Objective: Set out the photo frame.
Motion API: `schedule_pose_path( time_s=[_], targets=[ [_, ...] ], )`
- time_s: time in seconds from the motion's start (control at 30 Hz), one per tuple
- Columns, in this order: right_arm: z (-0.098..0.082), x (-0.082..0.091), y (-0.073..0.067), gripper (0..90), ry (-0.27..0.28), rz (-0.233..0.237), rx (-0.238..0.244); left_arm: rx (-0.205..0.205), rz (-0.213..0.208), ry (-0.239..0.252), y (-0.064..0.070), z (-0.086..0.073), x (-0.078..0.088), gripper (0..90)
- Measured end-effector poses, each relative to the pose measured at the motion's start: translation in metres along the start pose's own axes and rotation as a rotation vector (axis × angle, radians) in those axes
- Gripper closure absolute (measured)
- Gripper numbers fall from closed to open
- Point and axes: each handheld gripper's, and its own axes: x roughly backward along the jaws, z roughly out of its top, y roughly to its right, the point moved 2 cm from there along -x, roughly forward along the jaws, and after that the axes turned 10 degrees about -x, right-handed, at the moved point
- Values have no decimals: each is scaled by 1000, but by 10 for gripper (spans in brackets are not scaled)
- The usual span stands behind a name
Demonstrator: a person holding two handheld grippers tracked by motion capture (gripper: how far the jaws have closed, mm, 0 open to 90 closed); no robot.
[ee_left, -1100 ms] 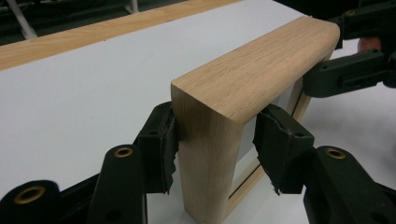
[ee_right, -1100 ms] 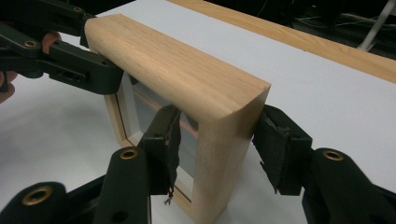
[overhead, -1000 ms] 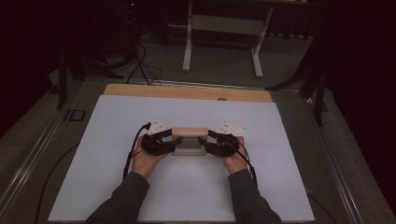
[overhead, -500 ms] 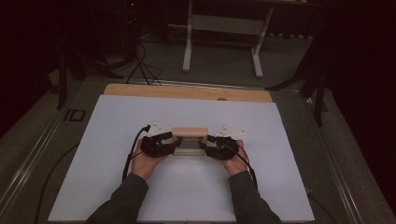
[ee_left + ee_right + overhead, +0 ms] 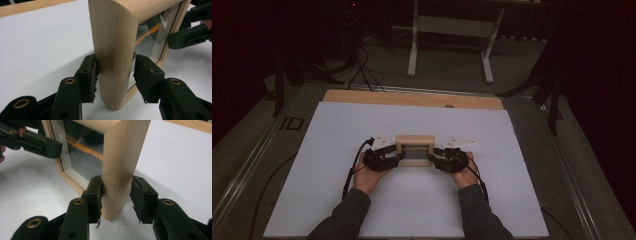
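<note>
A wooden picture frame [image 5: 414, 150] with a glass pane stands upright on the white bench [image 5: 337, 200], a little left of the middle of the high view. The left gripper [image 5: 393, 158] is at its left post and the right gripper [image 5: 436, 159] at its right post, each carried by a hand coming up from the bottom edge. In the left gripper view, the post rises through the centre of the frame between the two black fingers [image 5: 87, 77]; the left pad touches the wood, while the right pad stands just beside it with a thin gap. In the right gripper view, the left finger [image 5: 95, 197] lies against the other post and the right finger is clearly apart from it. Both pairs of fingers have just been closing around the posts, neither yet clenched on the wood.
</note>
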Motion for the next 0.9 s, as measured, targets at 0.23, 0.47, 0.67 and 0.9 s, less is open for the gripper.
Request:
schedule_pose_path(
  time_s=[0.23, 0.47, 0.67, 0.9],
  targets=[
    [-2, -2, 0, 622, -11, -10, 0, 53, -2, 25, -6, -1, -6, 536],
    [-2, -3, 1, 633, -13, -11, -2, 74, -11, 31, -8, -2, -8, 530],
    [-2, -3, 0, 636, -14, -11, -1, 69, -14, 28, -9, -1, -8, 530],
    [-2, -3, 1, 642, -13, -5, -3, 75, -25, 31, -10, -2, -8, 528]
  ],
)
